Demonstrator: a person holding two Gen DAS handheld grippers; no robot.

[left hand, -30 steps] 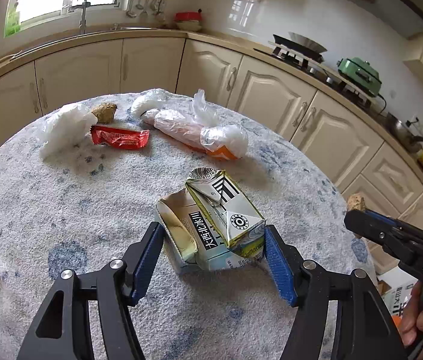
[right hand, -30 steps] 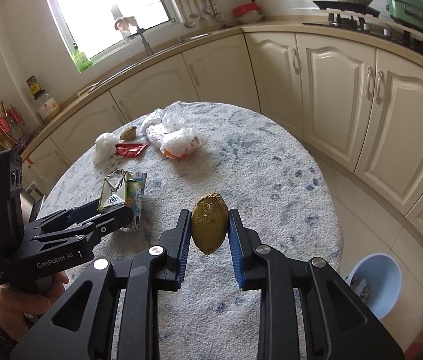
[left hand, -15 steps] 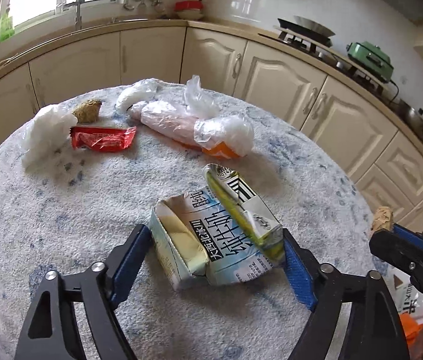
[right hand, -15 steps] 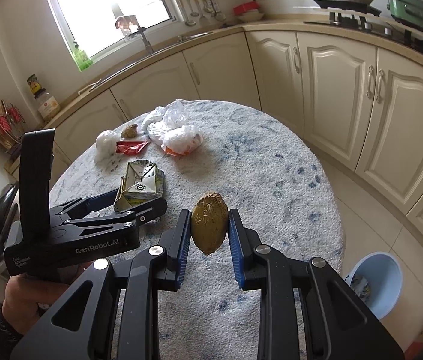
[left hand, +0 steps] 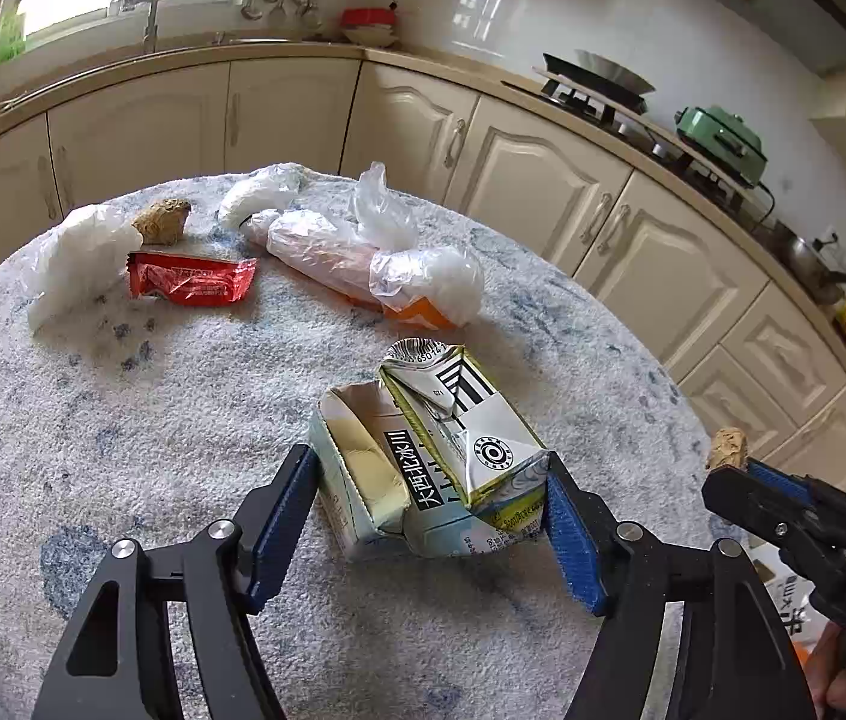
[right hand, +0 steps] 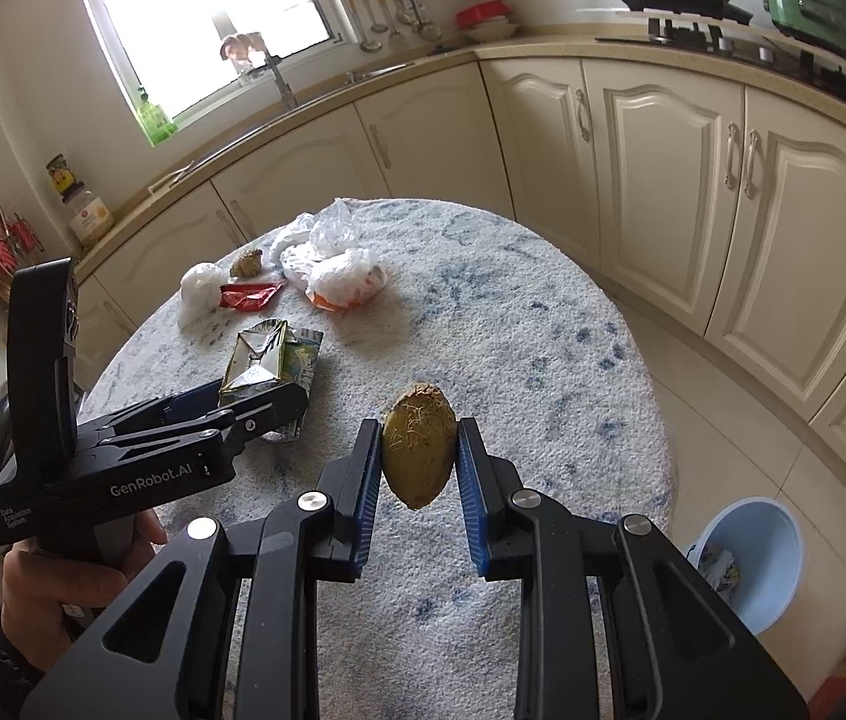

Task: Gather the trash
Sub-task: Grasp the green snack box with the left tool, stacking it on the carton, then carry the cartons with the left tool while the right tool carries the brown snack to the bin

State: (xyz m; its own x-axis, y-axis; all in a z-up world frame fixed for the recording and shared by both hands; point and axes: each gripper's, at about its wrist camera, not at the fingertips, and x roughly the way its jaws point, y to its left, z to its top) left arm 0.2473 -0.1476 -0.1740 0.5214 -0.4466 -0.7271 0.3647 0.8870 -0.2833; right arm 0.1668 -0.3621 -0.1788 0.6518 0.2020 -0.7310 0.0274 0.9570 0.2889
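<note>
Change since last look: we find the carton sitting deeper between our left jaws than a second ago, and those jaws narrower than at the half-second mark; our right side reads unchanged.
Flattened carton [left hand: 429, 462]: lying crumpled on the table, lodged between our left jaws, open end toward the left pad, folded printed top toward the right pad.
Left gripper [left hand: 429, 492]: jaws closing around the carton, roughly half spread; both blue pads sit at the carton's sides, and we cannot tell whether they press yet.
Brown husk [right hand: 419, 453]: pinched upright between our right pads, lifted clear above the table.
Right gripper [right hand: 417, 456]: jaws set narrow, clamped on the husk from both sides.
Table [left hand: 123, 420]: round, covered in white cloth mottled with blue.
Red wrapper [left hand: 190, 277]: flat on the cloth, well beyond the carton, toward the far left.
White crumpled bag [left hand: 72, 258]: just left of the red wrapper, touching it.
Brown lump [left hand: 162, 219]: behind the red wrapper, beside the white bag.
Clear plastic bags [left hand: 375, 258]: heaped at the far side, orange showing underneath.
Blue bin [right hand: 750, 558]: on the floor, right of the table, scraps inside.
Hand [right hand: 57, 582]: gripping the left tool's handle.
</note>
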